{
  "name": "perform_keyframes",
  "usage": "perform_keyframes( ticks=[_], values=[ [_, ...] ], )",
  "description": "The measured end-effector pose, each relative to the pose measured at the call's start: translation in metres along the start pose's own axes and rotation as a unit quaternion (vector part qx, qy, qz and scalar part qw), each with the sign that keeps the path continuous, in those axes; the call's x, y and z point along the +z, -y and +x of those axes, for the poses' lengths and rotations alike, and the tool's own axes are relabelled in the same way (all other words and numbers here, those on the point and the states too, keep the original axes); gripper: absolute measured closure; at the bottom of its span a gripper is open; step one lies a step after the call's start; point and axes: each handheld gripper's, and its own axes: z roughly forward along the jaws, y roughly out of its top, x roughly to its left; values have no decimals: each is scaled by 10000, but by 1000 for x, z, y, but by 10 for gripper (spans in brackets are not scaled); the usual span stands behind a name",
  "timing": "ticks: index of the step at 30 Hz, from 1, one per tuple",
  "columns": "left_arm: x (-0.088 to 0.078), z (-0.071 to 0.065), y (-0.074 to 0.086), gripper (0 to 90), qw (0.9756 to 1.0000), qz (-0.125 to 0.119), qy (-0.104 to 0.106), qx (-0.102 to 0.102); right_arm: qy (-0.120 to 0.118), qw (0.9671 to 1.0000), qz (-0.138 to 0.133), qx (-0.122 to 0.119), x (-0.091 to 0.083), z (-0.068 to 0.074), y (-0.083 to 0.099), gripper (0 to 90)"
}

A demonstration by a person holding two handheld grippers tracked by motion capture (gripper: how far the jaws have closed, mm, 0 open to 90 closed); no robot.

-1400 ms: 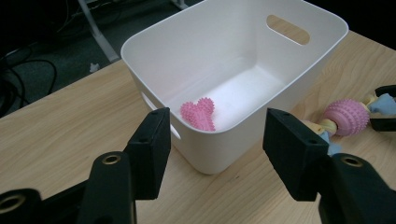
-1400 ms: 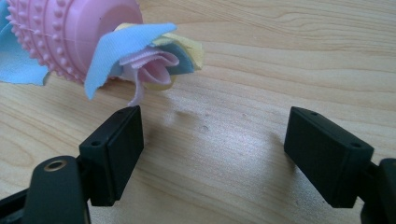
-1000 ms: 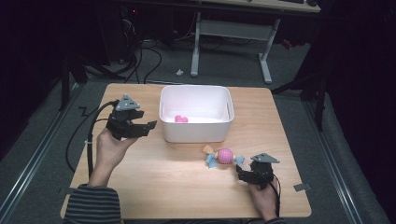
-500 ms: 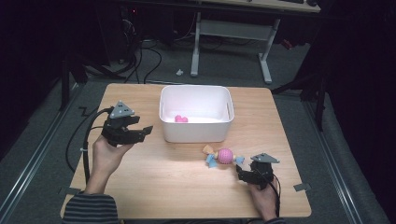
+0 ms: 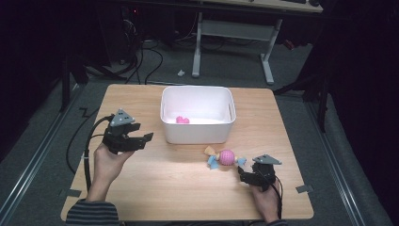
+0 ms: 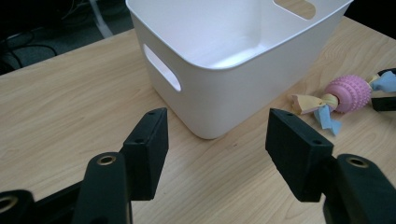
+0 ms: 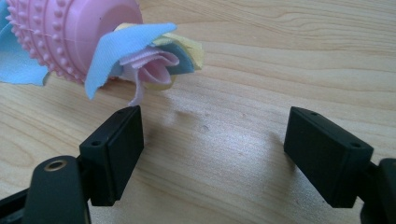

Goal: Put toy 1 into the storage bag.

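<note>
Step in hand, judged: approach to pick-up of the pink knobbed toy for placing into the white bin.

Right claw (image 7: 212, 154): jaws spread wide, nothing between them, low over the bare wooden surface (image 7: 280, 56). Also seen at the near right of the high view as right claw (image 5: 248, 173), held in a hand (image 5: 264, 202).

Pink knobbed toy (image 7: 70, 32): just ahead of the right claw and off toward its left jaw, lying on the surface, not touched. Fabric tails (image 7: 140, 56) in blue, pink and yellow trailing from the ball end nearest the left jaw. From above, same toy (image 5: 226, 157) between right claw and bin, apart from both.

Next move, judged: shift of the right claw forward and toward its left jaw's side until the ball body, not the loose fabric, sits between the pads; then closure. Grip on the fabric alone likely to let the ball swing or slip.

Left claw (image 6: 212, 140): jaws parted about halfway, empty, pointed at the near corner of the white bin (image 6: 219, 84), short of it. Slot handle (image 6: 162, 67) on the wall facing the left jaw. In the high view, left claw (image 5: 139, 139) just beside the bin's left wall, not touching.

Inside the bin (image 5: 197, 134): small pink item (image 5: 182, 120) on the floor, kind not discernible.

Writing, brands, labels: none legible on claws, toy or bin.
</note>
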Motion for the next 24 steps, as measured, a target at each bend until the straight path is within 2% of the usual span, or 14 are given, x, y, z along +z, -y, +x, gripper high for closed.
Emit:
perform_keyframes(
  ticks=[24],
  values=[
    [18,-1,34,400,9992,108,209,-328,-2,10000,-2,-6,0,0,0,201]
  ],
)
